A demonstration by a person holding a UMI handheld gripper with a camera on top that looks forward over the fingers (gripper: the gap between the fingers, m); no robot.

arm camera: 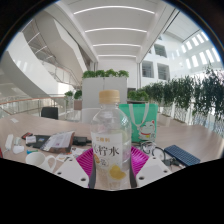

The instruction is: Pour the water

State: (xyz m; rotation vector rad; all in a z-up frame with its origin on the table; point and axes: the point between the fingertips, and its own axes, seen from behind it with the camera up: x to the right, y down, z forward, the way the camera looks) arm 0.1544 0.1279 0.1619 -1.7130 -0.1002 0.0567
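Hand-held gripper point(108, 168) around clear labelled bottle point(108, 135)

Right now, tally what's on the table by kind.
Bottles: 1, the water bottle between the tongs
Bags: 1, the green bag behind the bottle
Phones: 1, the dark phone
Cups: 1, the white cup
Total: 4

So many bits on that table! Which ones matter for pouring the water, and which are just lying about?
For the job:
- water bottle, standing between the fingers
- tongs, pink pads at either side of the bottle; whether they press it, I cannot tell
- possibly the white cup

Just lying about:
- green bag behind the bottle
- dark phone-like slab
- papers
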